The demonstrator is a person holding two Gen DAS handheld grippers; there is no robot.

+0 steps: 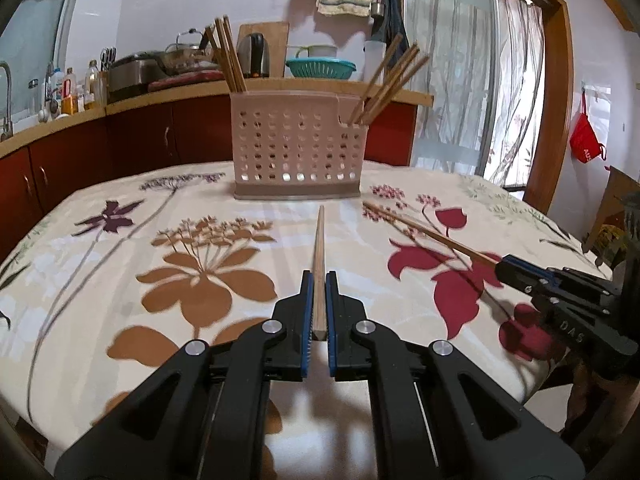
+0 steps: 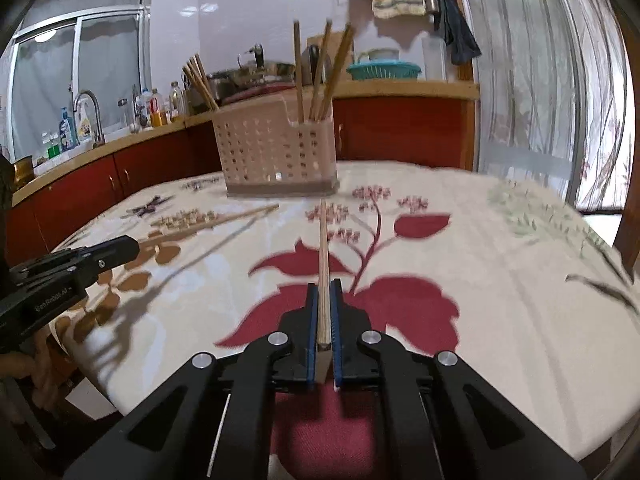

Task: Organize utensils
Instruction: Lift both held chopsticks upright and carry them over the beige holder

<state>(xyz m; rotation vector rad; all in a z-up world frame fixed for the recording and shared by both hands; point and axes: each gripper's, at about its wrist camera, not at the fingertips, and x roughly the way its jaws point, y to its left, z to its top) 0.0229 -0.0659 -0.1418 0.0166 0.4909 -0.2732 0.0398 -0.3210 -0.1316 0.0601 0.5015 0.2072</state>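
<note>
A pink perforated utensil holder point(image 1: 298, 146) stands on the flowered tablecloth point(image 1: 120, 280), with several wooden chopsticks upright in its left end point(image 1: 228, 56) and right end point(image 1: 390, 84). My left gripper point(image 1: 319, 280) is shut on a wooden chopstick point(image 1: 319, 248) that points at the holder. My right gripper point(image 2: 325, 286) is shut on another chopstick point(image 2: 324, 248), also pointing at the holder point(image 2: 276, 152). Each gripper shows in the other's view: the right one point(image 1: 500, 266) with its chopstick point(image 1: 424, 232), the left one point(image 2: 134, 246) with its chopstick point(image 2: 224, 218).
A kitchen counter with red cabinets point(image 1: 140, 136) runs behind the table, carrying bottles, pots, a kettle and a teal basket point(image 1: 320, 67). A sink tap point(image 2: 90, 112) is at the left. Curtained glass doors point(image 1: 480, 80) stand at the right. The table edge drops off near both grippers.
</note>
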